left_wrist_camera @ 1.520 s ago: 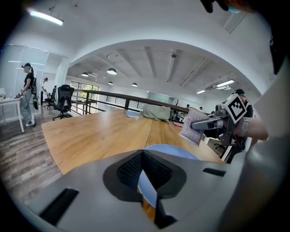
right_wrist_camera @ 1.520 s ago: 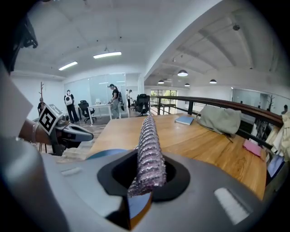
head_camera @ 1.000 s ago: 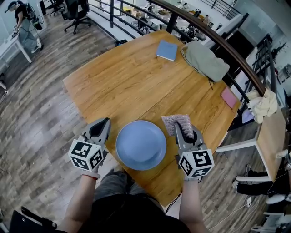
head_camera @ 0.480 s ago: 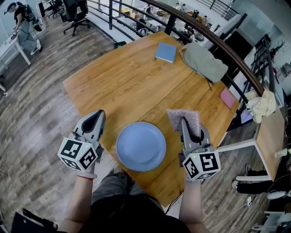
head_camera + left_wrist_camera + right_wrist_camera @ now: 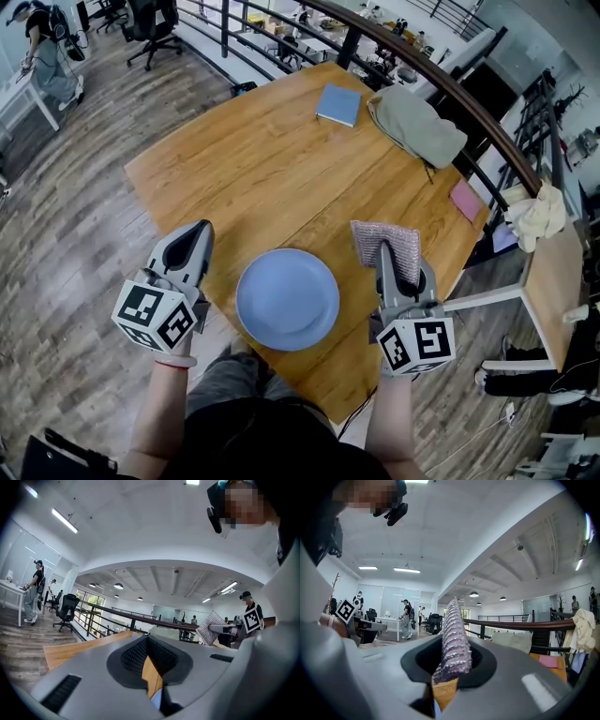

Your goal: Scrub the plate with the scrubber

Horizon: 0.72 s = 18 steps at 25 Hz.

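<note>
The right tool (image 5: pixel 383 247) clamped a grey woven scrubber (image 5: pixel 405 244), while the round blue plate (image 5: pixel 287 299) looked liable to slide, the left tool (image 5: pixel 198 231) closed and empty.

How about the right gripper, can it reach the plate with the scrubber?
Probably yes. The right gripper, shut on the scrubber, hangs just beside the plate, and nothing lies between them.

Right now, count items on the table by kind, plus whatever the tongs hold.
Round blue plate: 1
Flat blue notebook: 1
Crumpled grey-green cloth: 1
Flat pink pad: 1
Grey mesh scrubber, in right tongs: 1
Total: 5
</note>
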Tool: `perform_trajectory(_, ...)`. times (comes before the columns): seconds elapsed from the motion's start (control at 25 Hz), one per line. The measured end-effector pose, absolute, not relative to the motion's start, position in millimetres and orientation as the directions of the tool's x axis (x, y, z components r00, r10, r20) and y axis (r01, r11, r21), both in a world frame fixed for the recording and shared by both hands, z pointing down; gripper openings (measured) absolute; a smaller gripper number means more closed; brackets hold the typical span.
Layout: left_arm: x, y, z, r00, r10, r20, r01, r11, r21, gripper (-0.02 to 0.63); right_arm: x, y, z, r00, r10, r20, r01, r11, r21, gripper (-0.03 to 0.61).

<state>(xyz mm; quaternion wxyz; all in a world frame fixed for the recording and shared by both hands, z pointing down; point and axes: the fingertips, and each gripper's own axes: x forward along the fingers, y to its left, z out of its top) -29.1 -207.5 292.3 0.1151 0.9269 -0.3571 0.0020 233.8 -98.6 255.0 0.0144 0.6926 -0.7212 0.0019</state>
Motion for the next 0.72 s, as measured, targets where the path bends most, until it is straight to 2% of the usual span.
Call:
perform_trajectory(0.28,-27,-209,271,0.75,-0.66,0.048,-0.652,-0.724,0.223,-0.003,232,-94,241,-0.038,-0.999,-0.024,-0.998,0.037,0.048,0.074)
perform_trajectory(0.72,-26,-204,267,0.757,-0.651,0.062,-0.647,-0.732,0.213,-0.003,225,-88,233,-0.05,-0.998,-0.049,-0.996,0.047,0.07,0.074)
